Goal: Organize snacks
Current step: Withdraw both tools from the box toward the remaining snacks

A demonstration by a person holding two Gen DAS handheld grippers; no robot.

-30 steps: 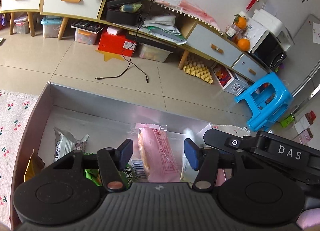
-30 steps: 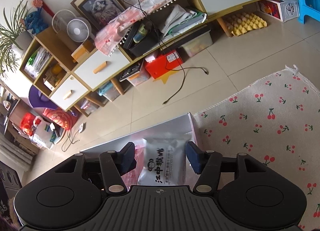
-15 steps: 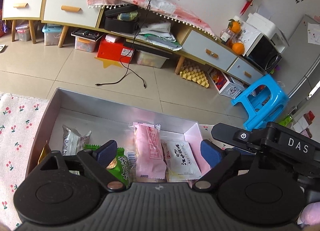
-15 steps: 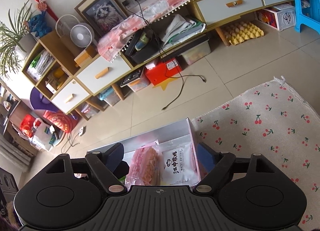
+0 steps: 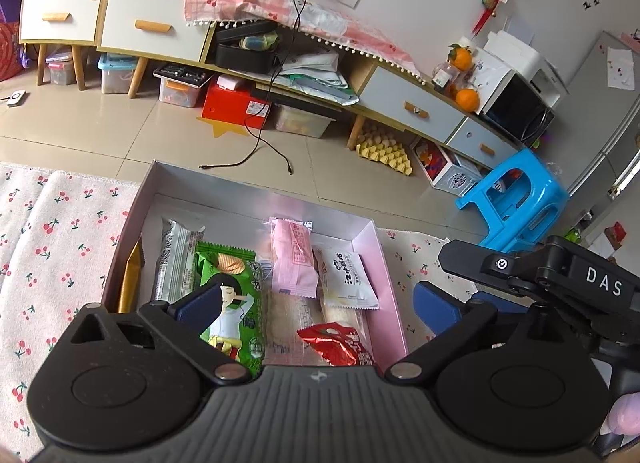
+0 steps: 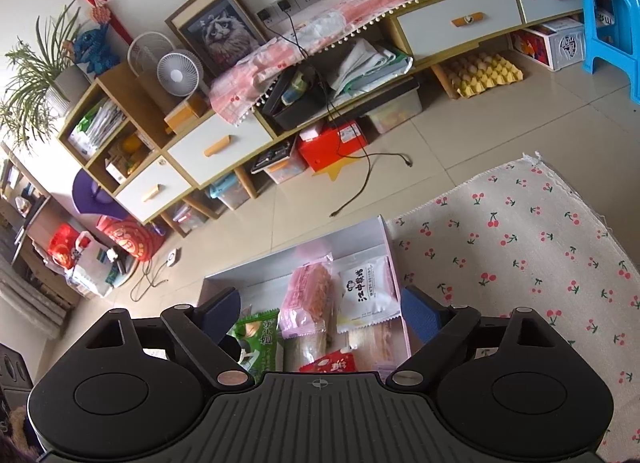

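Gold packet (image 5: 130, 283) only leftward.

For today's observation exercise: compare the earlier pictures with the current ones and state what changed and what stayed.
Both tongs, left and right, opened wide and drew back upward; the right let go of the white packet, now lying in the box. The other snacks stayed put.

Both the left gripper (image 5: 318, 305) and right gripper (image 6: 320, 313) are now spread wide and raised; the white packet (image 6: 367, 294), formerly between the right fingers, is released in the box (image 5: 256, 191).
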